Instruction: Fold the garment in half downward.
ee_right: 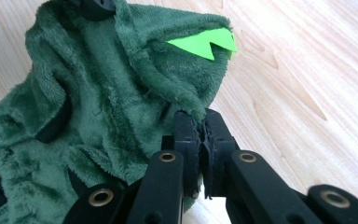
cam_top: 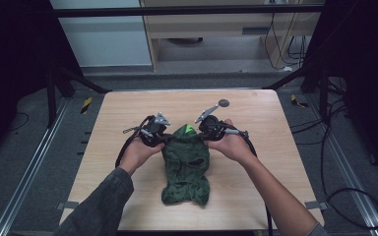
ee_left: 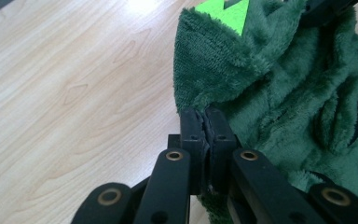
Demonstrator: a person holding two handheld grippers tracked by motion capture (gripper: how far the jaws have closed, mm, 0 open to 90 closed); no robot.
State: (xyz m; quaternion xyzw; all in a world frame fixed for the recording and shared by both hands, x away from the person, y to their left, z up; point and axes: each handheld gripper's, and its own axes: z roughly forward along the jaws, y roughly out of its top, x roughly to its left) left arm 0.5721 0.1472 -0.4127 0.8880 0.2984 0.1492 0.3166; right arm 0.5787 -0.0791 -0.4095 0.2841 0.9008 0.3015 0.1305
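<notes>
While the green fleece garment (cam_top: pixel 186 167) is gripped at its top edge by the left claw (ee_left: pixel 204 116) and the right claw (ee_right: pixel 200 120), both clenched on it, it should be lifted evenly. The edge should be kept stretched above the worktop (cam_top: pixel 128 105).

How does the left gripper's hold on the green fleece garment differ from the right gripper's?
The left gripper pinches the green fleece garment at its left top edge; the right gripper pinches its right top edge. The lime patch sits right of the left gripper and left of the right one. Both are shut on fabric.

Left gripper (cam_top: pixel 163 139) and right gripper (cam_top: pixel 200 136) face inward (jaws clamped).
</notes>
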